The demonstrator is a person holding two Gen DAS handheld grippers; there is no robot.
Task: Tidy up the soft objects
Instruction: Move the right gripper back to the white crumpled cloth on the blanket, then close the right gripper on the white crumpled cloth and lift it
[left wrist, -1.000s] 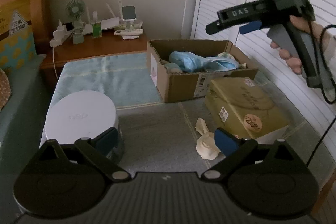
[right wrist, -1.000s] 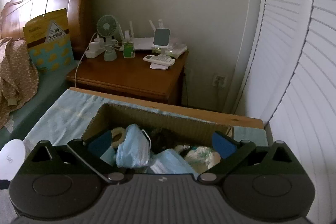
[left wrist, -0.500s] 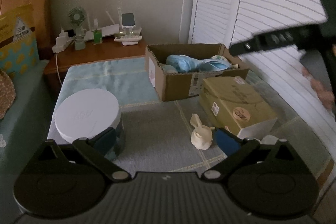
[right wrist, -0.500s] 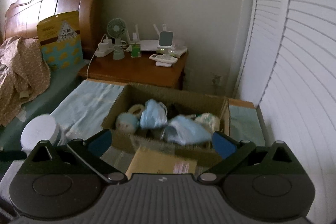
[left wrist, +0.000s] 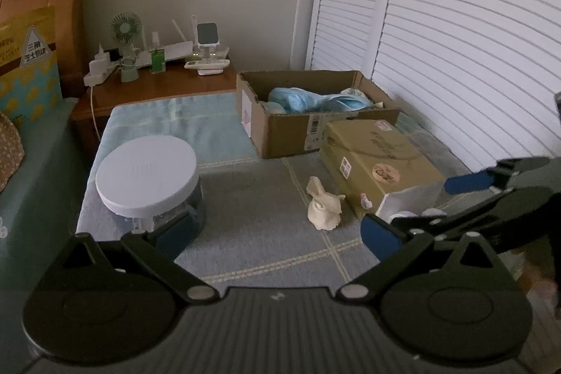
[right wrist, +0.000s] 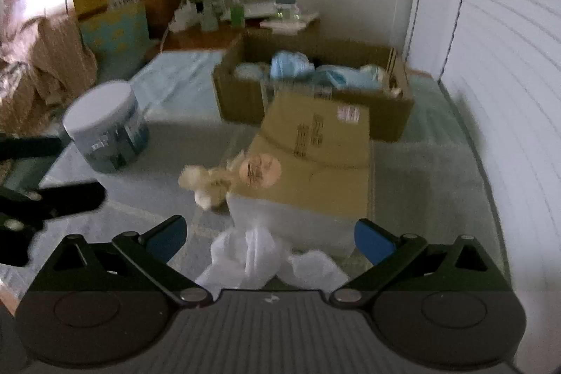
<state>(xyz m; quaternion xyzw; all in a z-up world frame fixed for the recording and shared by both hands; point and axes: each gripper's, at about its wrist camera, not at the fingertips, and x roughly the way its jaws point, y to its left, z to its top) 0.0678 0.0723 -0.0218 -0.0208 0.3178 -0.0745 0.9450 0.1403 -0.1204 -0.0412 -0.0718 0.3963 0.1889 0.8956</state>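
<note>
A cream plush toy (left wrist: 324,209) (right wrist: 207,184) lies on the grey mat beside a closed cardboard box (left wrist: 378,163) (right wrist: 315,156). Behind it an open cardboard box (left wrist: 280,132) (right wrist: 242,97) holds blue soft items (left wrist: 301,100) (right wrist: 291,65). A white crumpled soft thing (right wrist: 259,255) lies in front of the closed box, low between the fingers of my right gripper (right wrist: 270,239), which is open and empty. My left gripper (left wrist: 277,233) is open and empty too, short of the plush toy. The right gripper (left wrist: 452,198) shows at the right edge of the left wrist view.
A round tub with a white lid (left wrist: 147,174) (right wrist: 105,128) stands at the left on the mat. A wooden nightstand (left wrist: 157,90) with a fan and small devices is at the back. Louvred doors (left wrist: 455,41) run along the right. A bed with cloth (right wrist: 31,58) lies left.
My right gripper pulled back from over the open box and dropped low in front of the closed box, above the white soft thing. The left gripper drew back a little.
</note>
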